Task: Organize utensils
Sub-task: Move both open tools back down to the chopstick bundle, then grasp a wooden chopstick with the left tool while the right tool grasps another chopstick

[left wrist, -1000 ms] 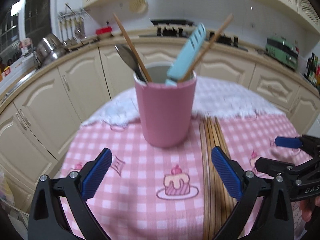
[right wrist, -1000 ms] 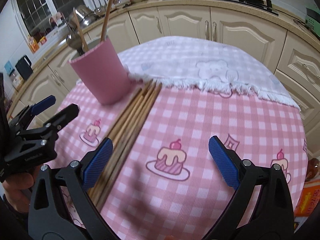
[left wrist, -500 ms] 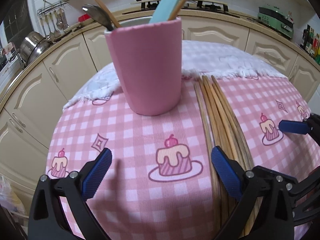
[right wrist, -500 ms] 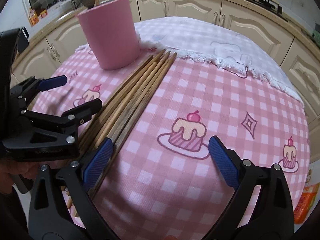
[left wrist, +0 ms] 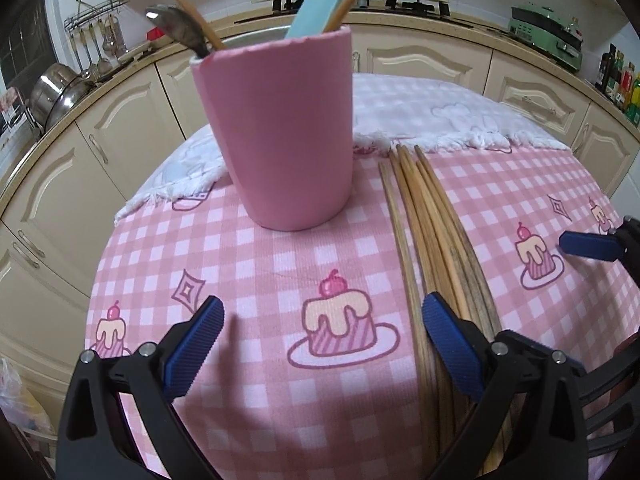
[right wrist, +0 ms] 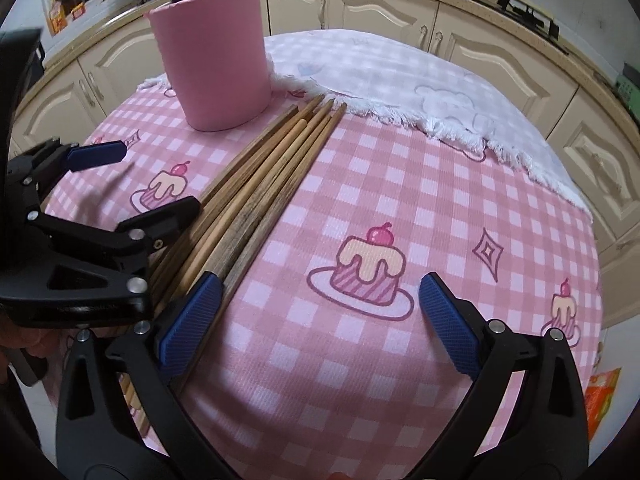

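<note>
The left gripper point(left wrist: 322, 338) is hovering low over the tablecloth point(left wrist: 248, 264) with its jaws spread wide and nothing between them; its right finger is sitting just over the near ends of the chopsticks point(left wrist: 430, 220), though contact cannot be told. The right gripper point(right wrist: 320, 312) is likewise standing spread and empty, its left finger lying right beside the outer edge of the same bundle, with a cake print showing between its two fingers. In the right wrist view the left gripper is reaching in from the left, one finger lying over the bundle.

The chopsticks are lying side by side on the pink checked tablecloth, running from the grippers toward a white fringed cloth point(left wrist: 440, 120), their far tips stopping at its fringe. Just beside the bundle's far end a pink cup point(left wrist: 280, 132) is standing upright, holding a metal spoon point(left wrist: 180, 32), a light blue utensil point(left wrist: 320, 0) and two more wooden sticks point(left wrist: 184, 4). Cream cabinets point(left wrist: 432, 60) are curving round behind the table.
</note>
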Available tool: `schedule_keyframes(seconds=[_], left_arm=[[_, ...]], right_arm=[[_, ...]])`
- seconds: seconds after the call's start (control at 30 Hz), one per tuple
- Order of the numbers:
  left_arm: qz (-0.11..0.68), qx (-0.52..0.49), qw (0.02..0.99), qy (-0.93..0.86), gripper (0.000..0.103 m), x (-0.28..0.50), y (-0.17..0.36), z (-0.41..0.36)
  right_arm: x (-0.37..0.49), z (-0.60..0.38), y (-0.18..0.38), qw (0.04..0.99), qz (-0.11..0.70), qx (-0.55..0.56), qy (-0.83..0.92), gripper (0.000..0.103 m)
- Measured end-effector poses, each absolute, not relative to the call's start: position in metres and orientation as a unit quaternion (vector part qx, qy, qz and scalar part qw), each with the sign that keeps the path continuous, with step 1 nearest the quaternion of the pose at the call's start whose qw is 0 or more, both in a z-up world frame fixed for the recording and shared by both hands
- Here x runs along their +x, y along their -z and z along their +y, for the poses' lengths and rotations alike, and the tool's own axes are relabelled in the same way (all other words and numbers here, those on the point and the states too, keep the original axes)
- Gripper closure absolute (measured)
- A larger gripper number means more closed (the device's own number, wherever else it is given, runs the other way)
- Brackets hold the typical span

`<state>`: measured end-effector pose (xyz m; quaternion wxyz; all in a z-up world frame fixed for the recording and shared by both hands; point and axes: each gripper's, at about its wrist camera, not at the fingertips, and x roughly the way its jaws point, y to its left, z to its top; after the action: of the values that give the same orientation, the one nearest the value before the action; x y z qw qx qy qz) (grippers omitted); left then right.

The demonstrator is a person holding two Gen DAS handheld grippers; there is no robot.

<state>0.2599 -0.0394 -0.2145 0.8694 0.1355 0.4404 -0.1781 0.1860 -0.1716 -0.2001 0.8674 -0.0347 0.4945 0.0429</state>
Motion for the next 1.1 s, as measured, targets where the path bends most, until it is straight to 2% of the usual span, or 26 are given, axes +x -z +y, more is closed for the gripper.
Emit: schedule_keyframes(seconds=[0.47, 0.7, 0.77, 0.9, 0.97, 1.1], left_arm=[[0.449, 0.135, 0.867, 0.170, 0.005, 0.267, 0.213, -0.029], [0.447, 0.172, 0.861, 0.170, 0.006, 0.272, 0.216, -0.048], [0.447, 0.177, 0.860, 0.172, 0.009, 0.274, 0.216, -0.053], [0.459, 0.166, 0.852, 0.187, 0.027, 0.282, 0.215, -0.059], [0.461, 0.167, 0.852, 0.185, 0.031, 0.286, 0.214, -0.061], [0.466, 0.168, 0.848, 0.189, 0.032, 0.292, 0.214, -0.065]], right_arm=[[0.186, -0.169, 0.206, 0.859, 0.507, -0.048, -0.059, 0.006], [0.198, -0.196, 0.203, 0.856, 0.514, -0.034, -0.036, 0.007], [0.208, -0.200, 0.201, 0.856, 0.515, -0.031, -0.035, 0.013], [0.232, -0.200, 0.200, 0.858, 0.512, -0.015, -0.044, 0.022], [0.244, -0.198, 0.198, 0.860, 0.507, -0.009, -0.046, 0.034], [0.260, -0.191, 0.198, 0.861, 0.506, -0.022, -0.046, 0.047]])
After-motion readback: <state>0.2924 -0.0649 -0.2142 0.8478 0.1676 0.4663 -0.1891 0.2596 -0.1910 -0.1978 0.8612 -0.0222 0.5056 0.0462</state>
